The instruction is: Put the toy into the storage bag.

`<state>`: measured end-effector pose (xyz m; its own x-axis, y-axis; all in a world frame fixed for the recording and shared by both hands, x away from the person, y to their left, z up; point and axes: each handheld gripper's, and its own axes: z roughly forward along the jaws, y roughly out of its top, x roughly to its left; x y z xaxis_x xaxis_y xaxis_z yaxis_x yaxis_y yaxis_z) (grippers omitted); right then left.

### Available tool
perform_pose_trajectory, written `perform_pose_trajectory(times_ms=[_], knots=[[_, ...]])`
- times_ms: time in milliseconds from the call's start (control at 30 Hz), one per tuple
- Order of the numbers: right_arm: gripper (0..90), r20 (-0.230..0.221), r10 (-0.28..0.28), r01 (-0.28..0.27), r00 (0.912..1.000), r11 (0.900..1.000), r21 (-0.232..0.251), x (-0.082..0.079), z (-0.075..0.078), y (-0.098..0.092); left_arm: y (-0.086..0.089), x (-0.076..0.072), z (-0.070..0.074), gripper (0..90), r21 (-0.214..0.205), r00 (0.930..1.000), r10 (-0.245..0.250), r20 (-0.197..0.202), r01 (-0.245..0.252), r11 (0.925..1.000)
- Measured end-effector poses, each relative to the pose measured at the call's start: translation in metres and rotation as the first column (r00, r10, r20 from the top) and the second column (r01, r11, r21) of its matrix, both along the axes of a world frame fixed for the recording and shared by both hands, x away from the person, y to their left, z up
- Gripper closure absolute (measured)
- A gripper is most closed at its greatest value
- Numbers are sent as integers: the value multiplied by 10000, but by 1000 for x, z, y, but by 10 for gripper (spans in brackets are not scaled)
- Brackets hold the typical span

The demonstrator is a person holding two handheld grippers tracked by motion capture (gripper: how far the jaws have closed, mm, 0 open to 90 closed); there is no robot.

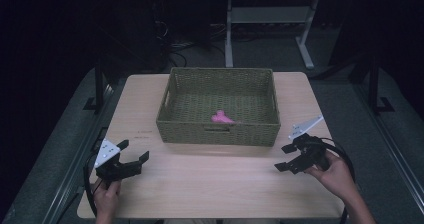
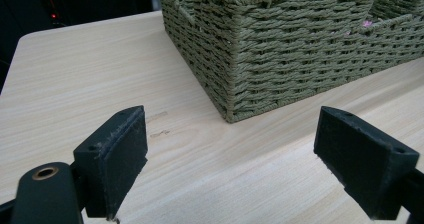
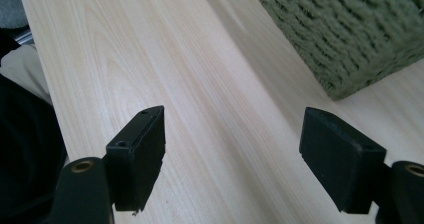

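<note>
A: Any readable writing or brand marks?

B: None legible. Just 2 faint dark smudges on the table (image 1: 220,184) at about 9 o'clock from the basket (image 1: 218,134), seen again in the left gripper view between the left-hand jaw and the basket corner; too small to read as letters.

A: And the basket?

B: Green woven, rectangular, sitting toward 12 o'clock on the tabletop, long axis running 9 to 3 o'clock. Handle slot cut in the near wall, another in the 9 o'clock end wall.

A: Anything inside?

B: A small pink object (image 1: 221,117) on the basket floor, close to the near wall, roughly mid-length. Shape hard to make out; seems stretched toward 4 o'clock, though uncertain. Also glimpsed as pink flecks through the weave in the left gripper view.

A: Left gripper?

B: Left gripper (image 1: 133,152) at about 7 o'clock of the table, held in the left hand (image 1: 106,196), aimed toward 2 o'clock at the basket's near left corner. Jaws spread wide, pinching nothing, only bare wood between.

A: Right gripper?

B: Right gripper (image 1: 284,157) at about 4 o'clock, gripped by the right hand (image 1: 336,173), pointing toward 9 o'clock. Jaws likewise spread apart, holding nothing. Basket's near right corner visible at 1 o'clock in the right gripper view.
</note>
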<state>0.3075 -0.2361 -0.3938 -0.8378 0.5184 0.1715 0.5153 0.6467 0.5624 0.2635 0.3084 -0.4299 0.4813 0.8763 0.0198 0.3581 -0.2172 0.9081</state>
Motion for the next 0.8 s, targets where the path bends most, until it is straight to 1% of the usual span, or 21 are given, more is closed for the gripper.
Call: perform_pose_trajectory(times_ms=[100, 300, 333, 367, 600, 700, 800], knots=[[258, -16, -78, 78, 10000, 9999, 108, -3, -5, -3, 0, 0, 0, 133, 4, 10000, 1, 4, -1, 10000], [250, -68, -215, 216, 9997, 9997, 93, -9, -12, -9, 0, 0, 0, 133, 13, 10000, 7, 4, -7, 10000], [250, -196, -212, 216, 9996, 9996, 179, -10, -13, -10, 0, 0, 0, 133, 15, 10000, 3, -3, -3, 10000], [250, -217, -246, 251, 9995, 9994, 221, -11, -14, -12, 0, 0, 0, 133, 13, 10000, 3, -4, -3, 10000], [250, -69, -459, 461, 9989, 9985, 294, -22, -20, -20, 0, 0, 0, 133, 18, 10000, 22, 8, -22, 10000], [250, -136, -540, 544, 9984, 9981, 301, -27, -23, -22, 0, 0, 0, 133, 22, 10000, 20, 10, -20, 10000], [249, -23, -605, 605, 9982, 9977, 316, -34, -27, -23, 0, 0, 0, 133, 4, 10000, 15, -3, -15, 10000]])
